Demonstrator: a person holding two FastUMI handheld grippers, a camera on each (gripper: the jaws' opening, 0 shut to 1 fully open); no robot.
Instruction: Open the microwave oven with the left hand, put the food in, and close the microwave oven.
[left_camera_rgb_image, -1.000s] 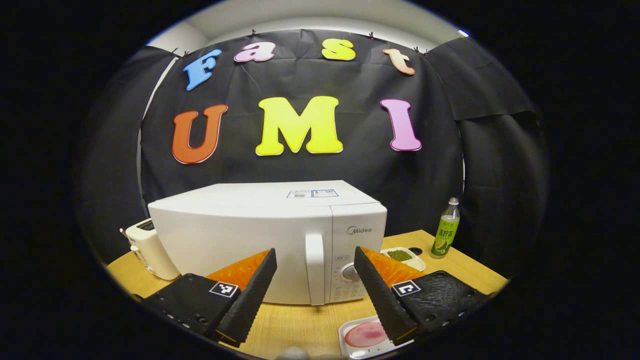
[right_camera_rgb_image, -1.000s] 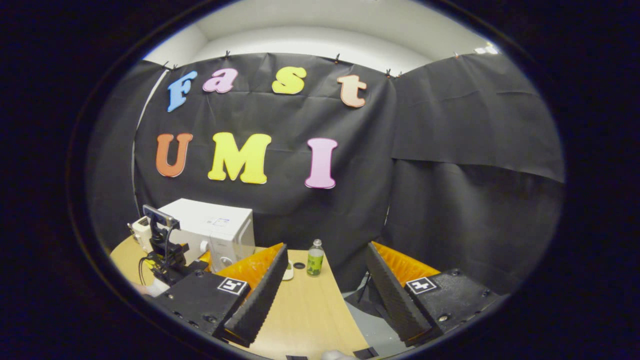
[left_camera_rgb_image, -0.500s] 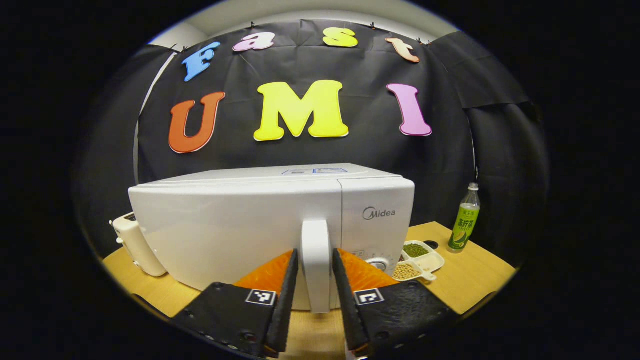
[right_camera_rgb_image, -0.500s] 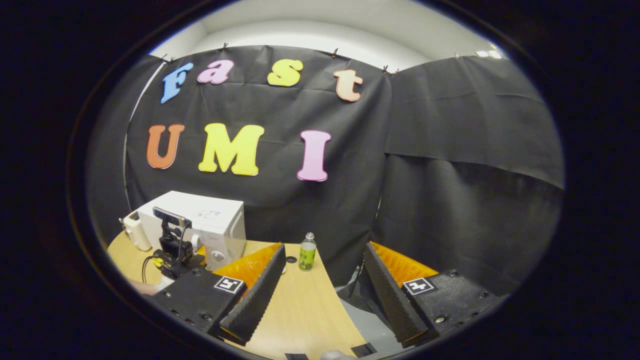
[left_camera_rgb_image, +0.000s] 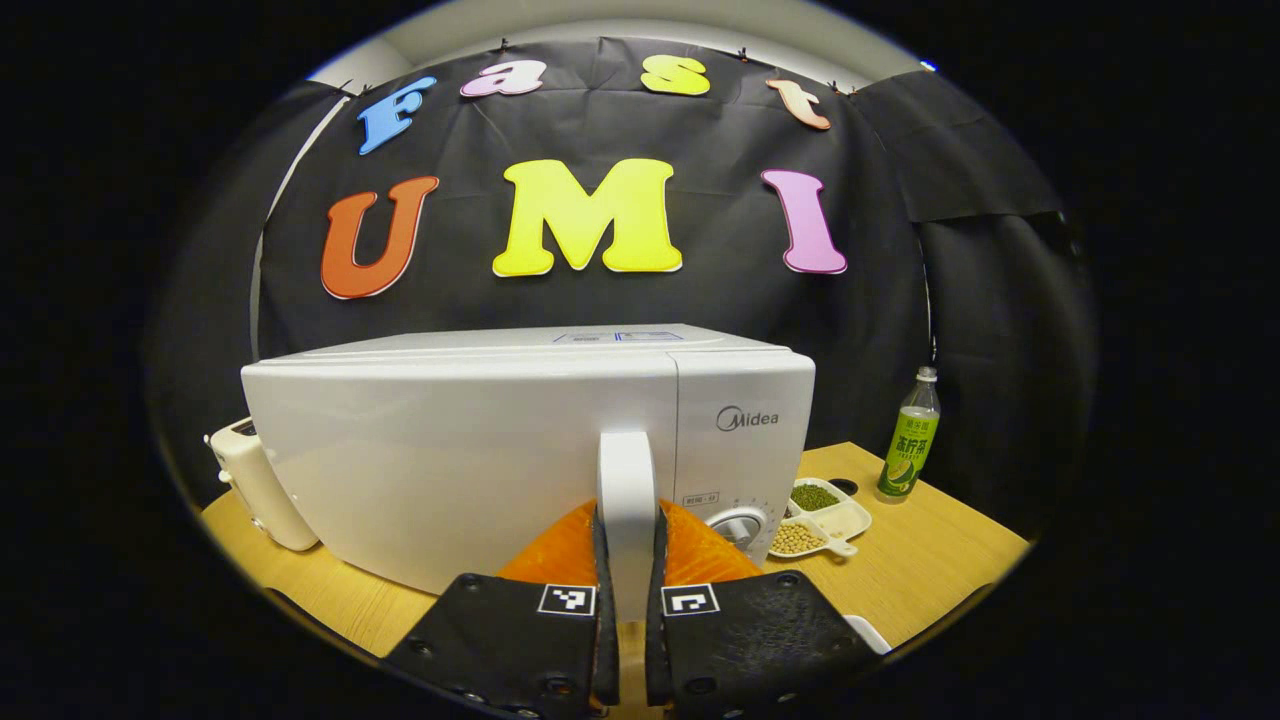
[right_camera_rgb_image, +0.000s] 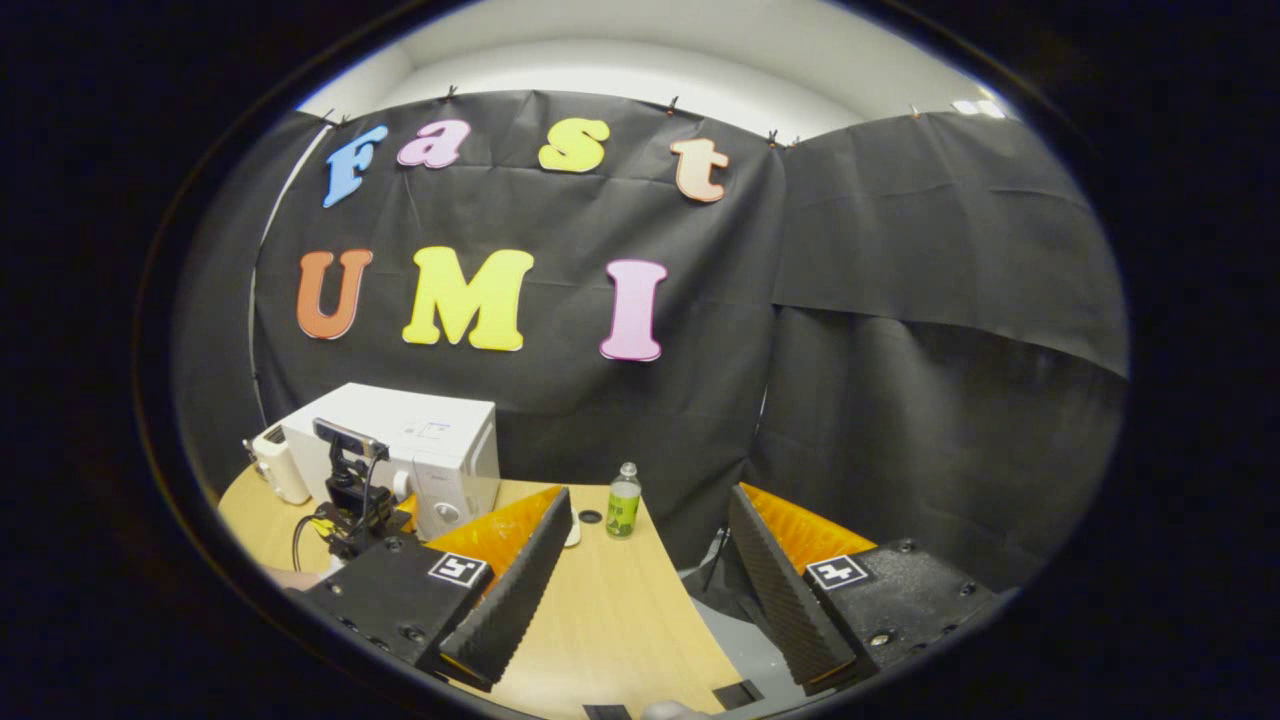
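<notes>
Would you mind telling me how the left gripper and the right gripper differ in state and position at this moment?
The left gripper is closed, both fingers pressing on the microwave's white door handle; the right gripper is wide open and holds nothing. The left gripper sits right at the microwave, whereas the right gripper hangs over the wooden table's edge, well away from it. Both have black ridged fingers with orange backing and a square marker on each.

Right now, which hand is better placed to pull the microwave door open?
Left: the left gripper has its fingers closed on the door handle. The right gripper hangs open, away from the microwave.
</notes>
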